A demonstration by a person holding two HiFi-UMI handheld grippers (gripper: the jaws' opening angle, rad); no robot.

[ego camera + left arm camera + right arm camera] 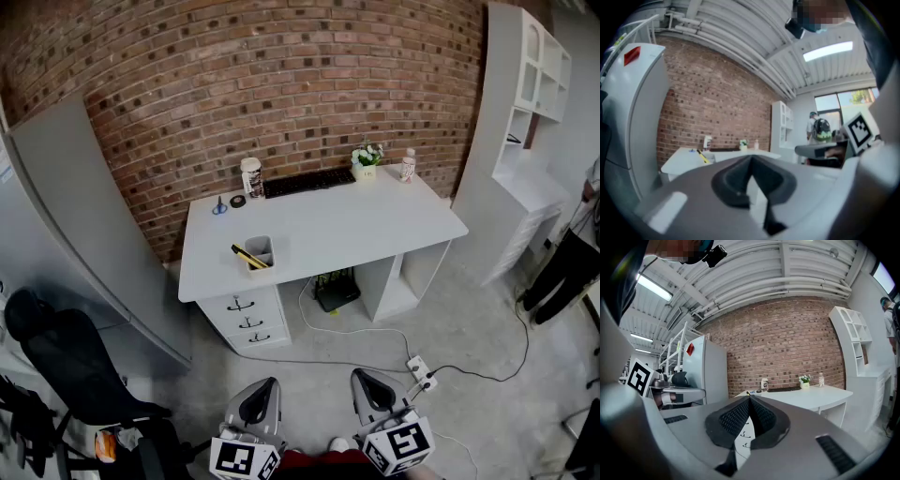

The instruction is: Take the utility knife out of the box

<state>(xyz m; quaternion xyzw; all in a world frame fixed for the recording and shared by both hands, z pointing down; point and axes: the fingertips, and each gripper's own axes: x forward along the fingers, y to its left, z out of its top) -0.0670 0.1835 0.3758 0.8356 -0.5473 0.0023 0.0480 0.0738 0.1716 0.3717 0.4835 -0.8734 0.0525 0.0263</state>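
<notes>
A yellow and black utility knife (247, 256) leans out of a small grey box (260, 252) near the front left of a white desk (375, 225). The knife (701, 155) and its box (709, 157) appear far off in the left gripper view. Both grippers are held low at the bottom of the head view, well back from the desk. My left gripper (260, 387) has its jaws together with nothing between them (751, 161). My right gripper (371, 379) is shut too, its tips meeting (750, 399), and it is empty.
On the desk's back edge are a keyboard (309, 181), a cup (251, 176), a small potted plant (366, 159) and a bottle (408, 166). Drawers (246, 319) sit under the desk's left end. A power strip and cables (419, 370) lie on the floor. A black chair (66, 366) stands left, a white shelf (530, 122) right.
</notes>
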